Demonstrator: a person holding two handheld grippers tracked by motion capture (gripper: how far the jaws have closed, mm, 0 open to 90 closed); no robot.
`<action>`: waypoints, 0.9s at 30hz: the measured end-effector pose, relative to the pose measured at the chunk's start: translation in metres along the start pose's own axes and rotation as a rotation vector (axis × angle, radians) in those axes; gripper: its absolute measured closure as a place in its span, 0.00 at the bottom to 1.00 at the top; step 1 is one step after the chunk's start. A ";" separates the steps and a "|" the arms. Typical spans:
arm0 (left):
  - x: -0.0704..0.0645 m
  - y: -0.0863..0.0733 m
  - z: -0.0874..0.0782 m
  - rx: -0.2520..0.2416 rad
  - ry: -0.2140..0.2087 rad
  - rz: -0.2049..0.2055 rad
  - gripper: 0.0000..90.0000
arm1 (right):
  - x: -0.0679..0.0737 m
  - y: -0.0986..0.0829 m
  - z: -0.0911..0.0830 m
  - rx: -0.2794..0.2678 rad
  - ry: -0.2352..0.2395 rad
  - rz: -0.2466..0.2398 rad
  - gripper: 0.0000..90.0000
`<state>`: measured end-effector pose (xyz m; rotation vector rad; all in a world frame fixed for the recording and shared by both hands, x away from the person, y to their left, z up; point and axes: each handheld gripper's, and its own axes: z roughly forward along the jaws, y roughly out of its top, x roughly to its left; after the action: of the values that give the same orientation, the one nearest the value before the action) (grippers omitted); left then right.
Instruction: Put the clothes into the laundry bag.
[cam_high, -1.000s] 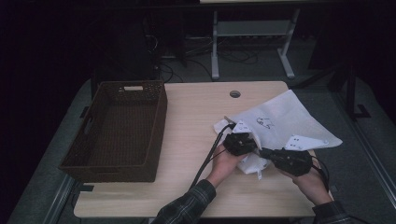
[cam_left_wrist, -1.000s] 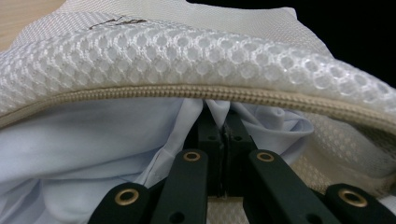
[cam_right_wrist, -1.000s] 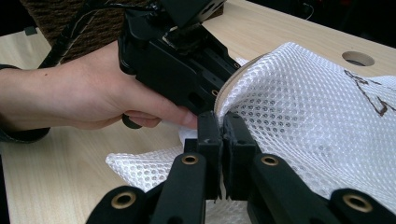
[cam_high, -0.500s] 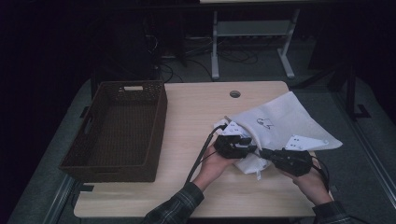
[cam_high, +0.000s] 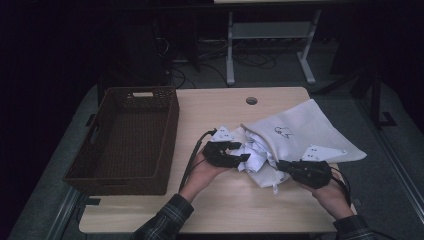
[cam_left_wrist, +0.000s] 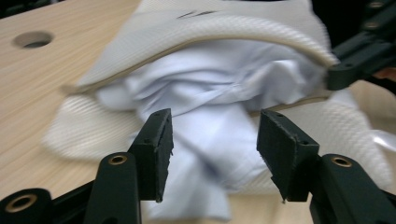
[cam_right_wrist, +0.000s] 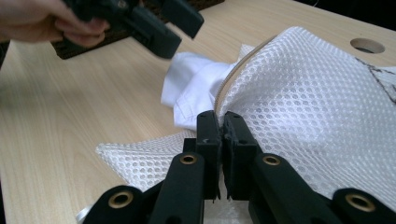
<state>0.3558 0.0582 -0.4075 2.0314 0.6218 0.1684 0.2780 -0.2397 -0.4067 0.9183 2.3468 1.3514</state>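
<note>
1. The right gripper (cam_right_wrist: 220, 140) is clamped on the zip edge of the white mesh laundry bag (cam_right_wrist: 317, 93), pinning the mouth open
2. The left gripper (cam_left_wrist: 212, 140) has its jaws spread around the white garment (cam_left_wrist: 205, 116), which is bunched at the bag's mouth, half inside
3. Judged unfinished: the garment is neither fully inside the bag nor free of it, and the wicker basket (cam_high: 100, 165) stands well apart

Basket (cam_high: 127, 137) sits left on the table (cam_high: 215, 210); mesh bag (cam_high: 305, 130) lies right, cloth (cam_high: 252, 152) spilling from its mouth
</note>
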 end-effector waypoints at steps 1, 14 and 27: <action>0.004 0.000 0.000 0.005 0.008 -0.002 0.50 | 0.000 0.000 0.001 0.002 -0.002 -0.002 0.95; 0.076 0.001 0.031 0.107 0.114 -0.075 0.40 | -0.001 -0.003 0.003 0.011 0.004 -0.004 0.95; 0.103 0.001 0.074 0.215 0.133 -0.064 0.34 | -0.001 -0.003 0.003 0.005 0.005 -0.004 0.94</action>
<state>0.4721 0.0514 -0.4592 2.2157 0.8171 0.2073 0.2790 -0.2398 -0.4107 0.9126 2.3555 1.3487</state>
